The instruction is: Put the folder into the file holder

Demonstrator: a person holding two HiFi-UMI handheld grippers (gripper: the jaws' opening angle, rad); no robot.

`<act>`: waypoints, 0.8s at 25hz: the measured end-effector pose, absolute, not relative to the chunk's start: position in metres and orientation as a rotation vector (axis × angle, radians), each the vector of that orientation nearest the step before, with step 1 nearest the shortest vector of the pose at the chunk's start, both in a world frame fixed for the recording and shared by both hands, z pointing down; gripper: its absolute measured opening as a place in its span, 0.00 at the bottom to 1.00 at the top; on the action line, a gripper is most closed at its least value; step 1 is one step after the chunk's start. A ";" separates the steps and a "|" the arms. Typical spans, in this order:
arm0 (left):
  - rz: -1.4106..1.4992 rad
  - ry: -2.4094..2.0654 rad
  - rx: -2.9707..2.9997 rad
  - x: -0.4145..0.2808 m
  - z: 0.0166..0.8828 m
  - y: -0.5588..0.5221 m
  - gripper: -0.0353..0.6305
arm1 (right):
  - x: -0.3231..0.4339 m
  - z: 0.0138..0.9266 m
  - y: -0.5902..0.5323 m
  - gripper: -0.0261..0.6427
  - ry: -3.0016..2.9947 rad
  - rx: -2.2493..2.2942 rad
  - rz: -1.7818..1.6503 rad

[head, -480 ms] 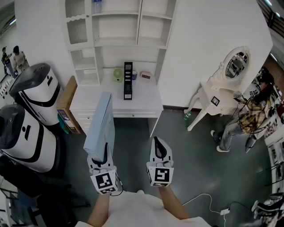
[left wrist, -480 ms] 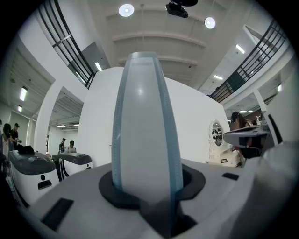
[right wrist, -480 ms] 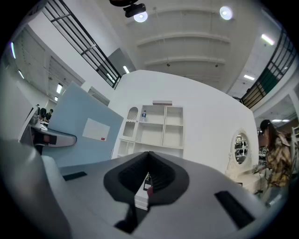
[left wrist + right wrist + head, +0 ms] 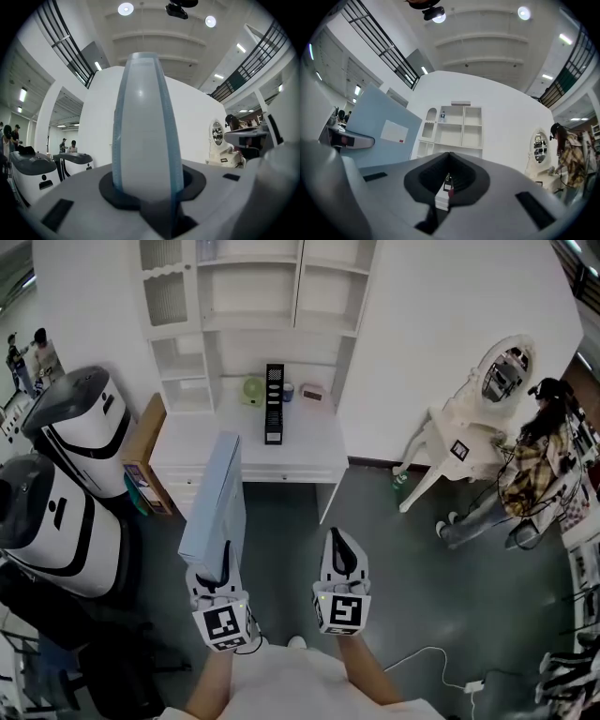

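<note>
A light blue folder [image 4: 217,498] stands on edge in front of me, and my left gripper [image 4: 225,555] is shut on its near end. In the left gripper view the folder's spine [image 4: 144,126] rises straight up from between the jaws of the left gripper [image 4: 146,190]. My right gripper [image 4: 338,540] hangs beside it, shut and empty. The right gripper view shows the shut right gripper [image 4: 449,180] and the folder's flat side [image 4: 379,133] at the left. A black file holder [image 4: 273,404] stands upright on the white desk [image 4: 309,451] ahead, well beyond both grippers.
White shelves [image 4: 253,306] rise behind the desk, with a green object [image 4: 251,390] and small items beside the holder. Two white robots [image 4: 70,432] and a cardboard box [image 4: 141,451] stand left. A white vanity table [image 4: 469,437] and a person [image 4: 534,465] are right. A cable [image 4: 431,657] lies on the floor.
The desk sits slightly lower in the head view. The person at the right has shifted position. Both grippers and the folder keep the same pose.
</note>
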State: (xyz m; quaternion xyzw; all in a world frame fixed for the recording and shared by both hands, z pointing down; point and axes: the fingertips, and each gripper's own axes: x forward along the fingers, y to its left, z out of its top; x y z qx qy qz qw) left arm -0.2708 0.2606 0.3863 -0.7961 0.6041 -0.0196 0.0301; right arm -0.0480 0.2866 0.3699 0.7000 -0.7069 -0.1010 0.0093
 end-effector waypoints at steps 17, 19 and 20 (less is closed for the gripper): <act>-0.089 1.923 -2.422 -0.221 0.390 0.266 0.27 | 0.014 0.387 0.288 0.04 -2.231 2.129 -0.281; -0.100 1.932 -2.415 -0.214 0.391 0.258 0.27 | 0.023 0.390 0.277 0.04 -2.244 2.126 -0.265; -0.108 1.935 -2.412 -0.211 0.393 0.254 0.27 | 0.026 0.391 0.271 0.04 -2.250 2.122 -0.263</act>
